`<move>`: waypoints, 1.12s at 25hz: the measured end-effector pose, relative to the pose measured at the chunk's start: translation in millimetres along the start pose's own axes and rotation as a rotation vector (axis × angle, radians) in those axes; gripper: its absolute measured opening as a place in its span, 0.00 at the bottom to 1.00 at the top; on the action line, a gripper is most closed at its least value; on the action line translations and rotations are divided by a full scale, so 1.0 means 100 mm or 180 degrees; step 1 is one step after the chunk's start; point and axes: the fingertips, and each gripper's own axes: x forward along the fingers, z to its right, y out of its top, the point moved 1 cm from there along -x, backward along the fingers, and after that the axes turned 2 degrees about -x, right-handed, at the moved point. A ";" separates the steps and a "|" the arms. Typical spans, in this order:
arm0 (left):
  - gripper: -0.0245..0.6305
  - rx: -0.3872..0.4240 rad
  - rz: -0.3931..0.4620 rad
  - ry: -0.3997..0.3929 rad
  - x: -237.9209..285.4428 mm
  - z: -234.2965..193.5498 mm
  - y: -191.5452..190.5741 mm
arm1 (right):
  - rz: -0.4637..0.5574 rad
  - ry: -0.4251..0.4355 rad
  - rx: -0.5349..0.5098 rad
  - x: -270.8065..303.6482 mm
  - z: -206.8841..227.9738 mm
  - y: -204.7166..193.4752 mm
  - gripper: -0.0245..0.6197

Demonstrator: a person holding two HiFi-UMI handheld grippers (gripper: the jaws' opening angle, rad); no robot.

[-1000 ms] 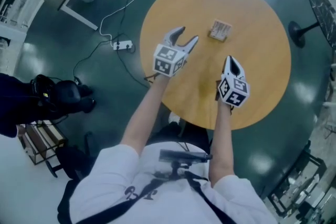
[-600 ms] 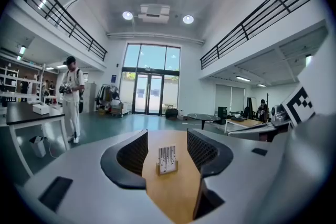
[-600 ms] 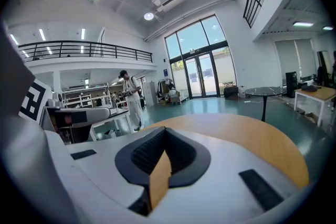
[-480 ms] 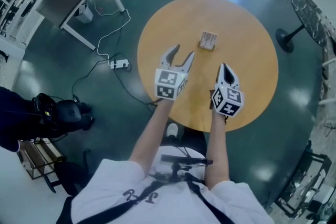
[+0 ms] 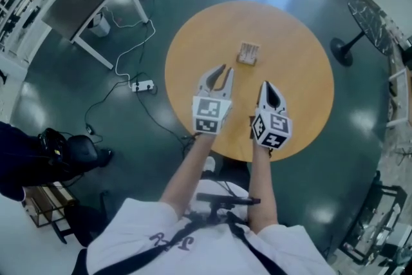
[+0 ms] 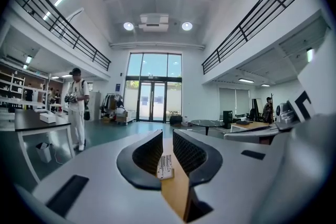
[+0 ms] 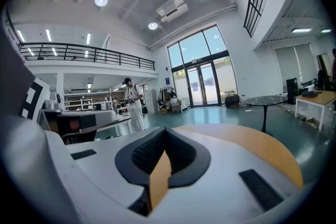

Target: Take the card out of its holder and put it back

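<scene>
Left gripper [image 5: 226, 69] jaws closing on nothing, narrow gap between them, right gripper [image 5: 265, 85] jaws pressed together, empty, both over round wooden table [image 5: 302, 35], card holder [image 5: 248, 53] lying ahead of left tips, untouched

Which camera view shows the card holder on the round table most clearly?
The head view: the card holder sits in full sight on the round table. The left gripper view shows it only small and far off, through the gap of the left gripper's closing jaws, which touch nothing. The right gripper view does not show it.
</scene>
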 end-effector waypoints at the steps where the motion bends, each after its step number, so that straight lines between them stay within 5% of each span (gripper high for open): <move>1: 0.14 0.0003 0.0005 0.0009 -0.02 0.01 0.01 | 0.0012 -0.0002 -0.0011 -0.02 -0.02 0.02 0.06; 5: 0.06 0.0070 -0.0022 0.0041 -0.04 0.06 0.01 | 0.0051 -0.0008 -0.0067 -0.08 -0.06 0.09 0.06; 28: 0.06 0.0024 -0.0105 0.0095 -0.10 -0.13 -0.05 | 0.0223 -0.0044 -0.0300 -0.12 -0.24 0.32 0.06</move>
